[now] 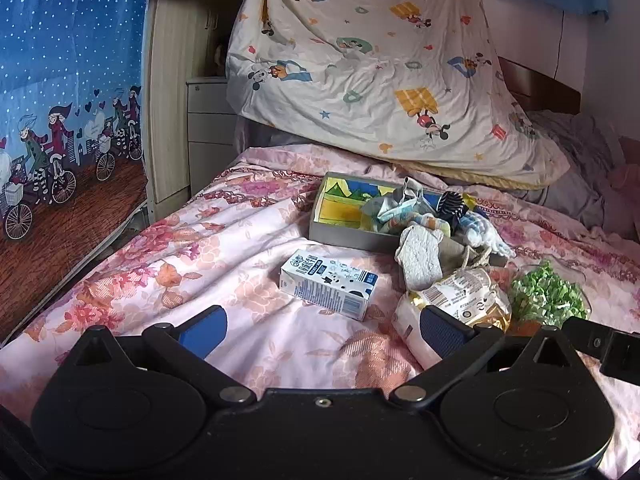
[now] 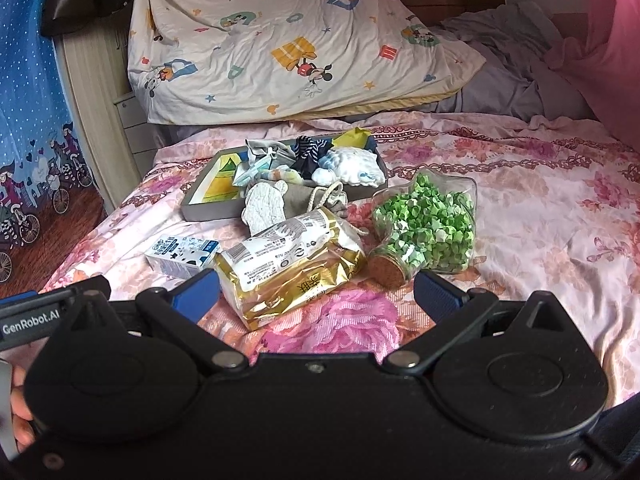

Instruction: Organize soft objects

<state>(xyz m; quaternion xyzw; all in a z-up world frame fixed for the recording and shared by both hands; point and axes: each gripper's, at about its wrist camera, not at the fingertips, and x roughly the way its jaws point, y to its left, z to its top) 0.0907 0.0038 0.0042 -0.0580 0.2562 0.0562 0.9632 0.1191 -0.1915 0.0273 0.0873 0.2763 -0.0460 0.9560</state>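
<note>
- Across the bed, a rumpled pink floral sheet made a soft, uneven footing; anything set down on it could have tipped or slid into a fold.
- Behind it, a cartoon-print quilt slumped against the headboard, with a blue curtain along the bed's left edge and pale drawers beyond.
- Toward the middle of the bed sat the grey tray, already heaped with socks and small cloth pieces; a careless push could probably have spilled them over its low wall.
- Against the tray's near wall leaned a white sponge and a drawstring pouch, soft things not yet inside.
- Nearer lay a gold packet, a corked jar of green paper stars on its side, likely to roll if nudged, and a milk carton.
- Left gripper and right gripper both hovered with jaws wide and empty; the right one straddled the packet, risking a wrong grab.
</note>
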